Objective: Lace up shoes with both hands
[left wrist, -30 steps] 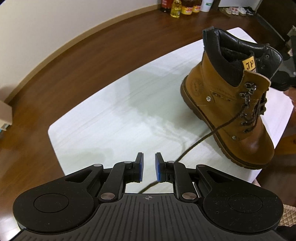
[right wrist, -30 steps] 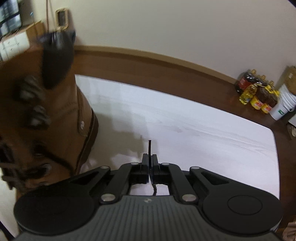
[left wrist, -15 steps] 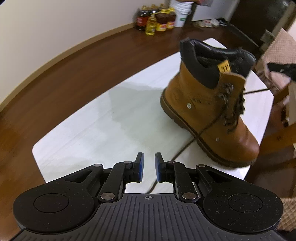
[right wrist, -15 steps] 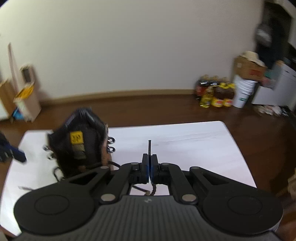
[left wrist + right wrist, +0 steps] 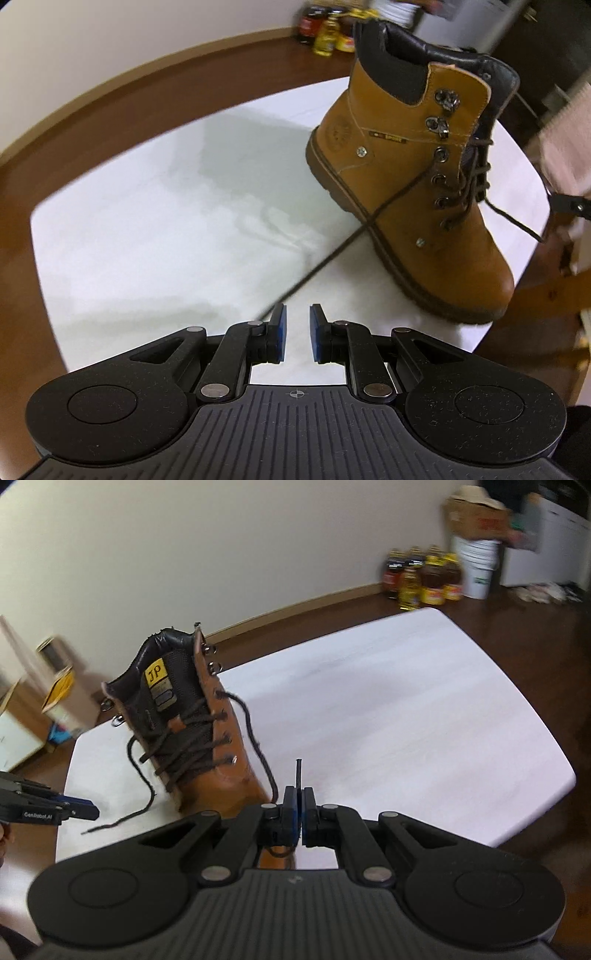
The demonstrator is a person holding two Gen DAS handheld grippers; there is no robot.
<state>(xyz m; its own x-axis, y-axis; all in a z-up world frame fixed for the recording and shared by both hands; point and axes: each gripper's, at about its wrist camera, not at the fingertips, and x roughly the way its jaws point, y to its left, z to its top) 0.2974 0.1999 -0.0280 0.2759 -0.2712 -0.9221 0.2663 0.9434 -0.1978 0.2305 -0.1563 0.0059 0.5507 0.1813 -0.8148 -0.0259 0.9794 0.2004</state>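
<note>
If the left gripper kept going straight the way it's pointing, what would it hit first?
Probably the white tabletop. The left gripper is open and angled down at bare surface; the loose lace end lies just left of its line, and the boot sits off to the right. Depth is uncertain.

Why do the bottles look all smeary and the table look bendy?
Left wrist view: the bottles smear from motion blur, the fisheye lens bows the table edge, and soft shadows cross it. Right wrist view: the boot and bottles are slightly blurred, while the right gripper looks sharp.
</note>
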